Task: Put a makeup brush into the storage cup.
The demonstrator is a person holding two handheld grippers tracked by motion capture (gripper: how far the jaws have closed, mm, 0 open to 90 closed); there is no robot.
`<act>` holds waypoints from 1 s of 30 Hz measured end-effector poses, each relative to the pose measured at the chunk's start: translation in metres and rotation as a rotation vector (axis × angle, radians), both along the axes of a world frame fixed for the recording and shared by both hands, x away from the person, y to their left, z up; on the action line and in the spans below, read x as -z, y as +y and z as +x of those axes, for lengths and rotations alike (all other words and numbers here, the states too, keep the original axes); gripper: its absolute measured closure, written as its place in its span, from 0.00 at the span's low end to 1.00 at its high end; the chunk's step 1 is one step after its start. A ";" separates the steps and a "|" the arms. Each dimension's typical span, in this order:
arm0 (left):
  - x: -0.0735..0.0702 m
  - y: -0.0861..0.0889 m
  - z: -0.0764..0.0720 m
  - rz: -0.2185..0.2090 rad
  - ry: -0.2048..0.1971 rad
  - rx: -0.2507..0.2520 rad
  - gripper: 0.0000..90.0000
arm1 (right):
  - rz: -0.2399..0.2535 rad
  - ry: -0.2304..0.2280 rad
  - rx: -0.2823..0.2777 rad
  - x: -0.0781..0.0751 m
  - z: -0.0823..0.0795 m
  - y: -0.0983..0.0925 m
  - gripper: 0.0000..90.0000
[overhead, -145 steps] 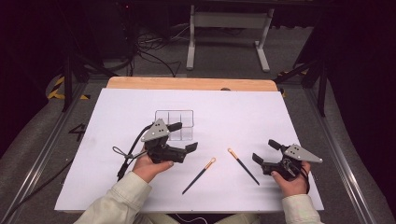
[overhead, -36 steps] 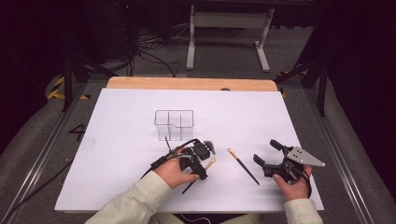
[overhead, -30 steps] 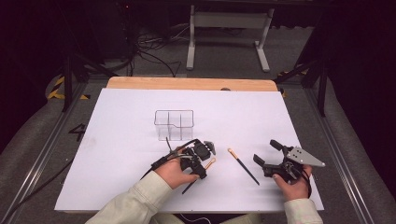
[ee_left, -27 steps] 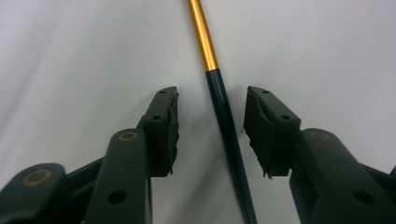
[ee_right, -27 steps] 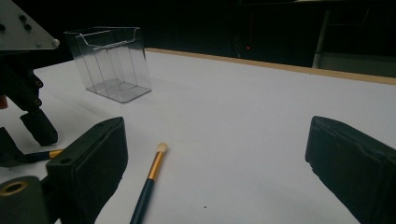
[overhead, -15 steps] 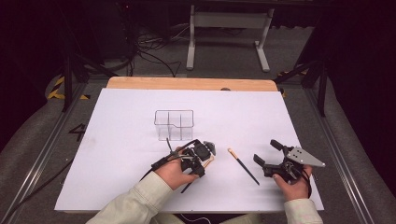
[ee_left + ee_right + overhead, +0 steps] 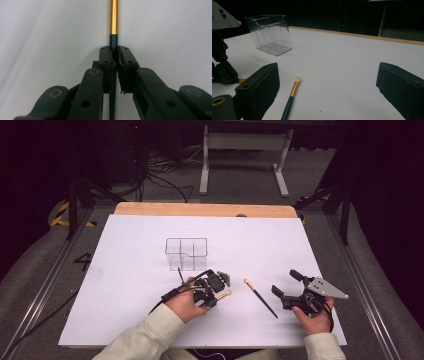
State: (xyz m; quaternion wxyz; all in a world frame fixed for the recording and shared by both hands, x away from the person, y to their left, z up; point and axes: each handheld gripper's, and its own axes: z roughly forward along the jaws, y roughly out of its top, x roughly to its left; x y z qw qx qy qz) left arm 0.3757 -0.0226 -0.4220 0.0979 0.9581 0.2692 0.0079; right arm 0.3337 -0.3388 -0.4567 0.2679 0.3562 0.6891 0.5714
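Note:
My left gripper points down at the table; its jaws have just been closing, and in the left gripper view it is shut on the dark handle of a thin brush just below the gold ferrule. That brush's gold end pokes out to the right of the jaws. A second brush lies loose on the white sheet between the hands, pale tip toward the far side. My right gripper rests near the front right, open and with nothing in it.
A clear plastic organiser with several compartments stands upright on the white sheet just beyond the left hand, also seen in the right gripper view. A wooden table edge runs along the far side.
The left gripper came from beside the organiser to the nearer brush, tipped down over it, and its jaws closed on the handle. The right gripper and the second brush stayed put.

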 end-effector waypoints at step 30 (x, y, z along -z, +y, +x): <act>-0.034 0.025 0.002 -0.258 -0.057 -0.024 0.92 | 0.005 0.000 -0.001 0.000 0.000 0.000 0.06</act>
